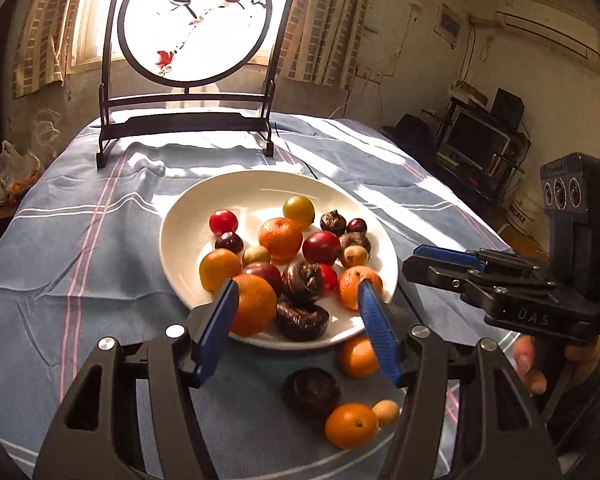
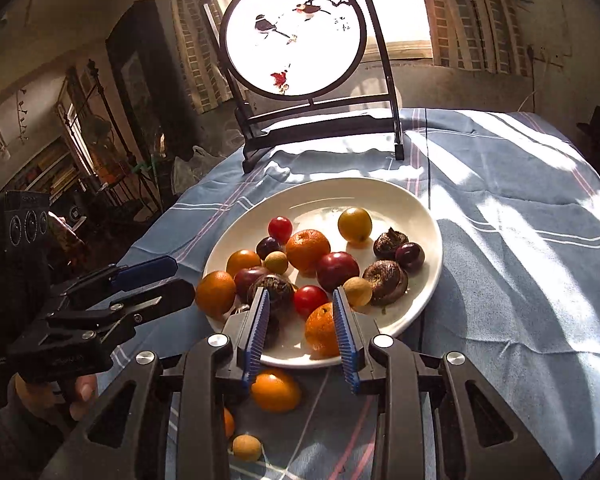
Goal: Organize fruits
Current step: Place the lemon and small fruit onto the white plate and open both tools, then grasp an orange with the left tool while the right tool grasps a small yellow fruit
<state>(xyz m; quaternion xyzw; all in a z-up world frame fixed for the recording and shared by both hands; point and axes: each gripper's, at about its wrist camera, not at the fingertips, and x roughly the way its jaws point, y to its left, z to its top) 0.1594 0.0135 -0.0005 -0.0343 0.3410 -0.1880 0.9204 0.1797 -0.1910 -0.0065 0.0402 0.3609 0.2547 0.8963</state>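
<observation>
A white plate (image 1: 188, 216) (image 2: 420, 208) on the blue cloth holds several tangerines, red and dark plums, water chestnuts and small tan longans. In front of it on the cloth lie two tangerines (image 1: 356, 356) (image 1: 351, 425), a dark water chestnut (image 1: 311, 392) and a longan (image 1: 385, 412). In the right wrist view a tangerine (image 2: 275, 391) and a longan (image 2: 246, 447) lie below the plate. My left gripper (image 1: 298, 290) is open and empty over the plate's near rim. My right gripper (image 2: 300, 294) is open and empty over the same rim; it also shows in the left wrist view (image 1: 418, 260).
A dark wooden stand with a round bird painting (image 1: 196, 20) (image 2: 294, 32) stands at the far end of the table, before a bright window. The blue striped cloth (image 1: 80, 240) (image 2: 520, 240) covers the table. Furniture and a monitor (image 1: 476, 144) stand at the right.
</observation>
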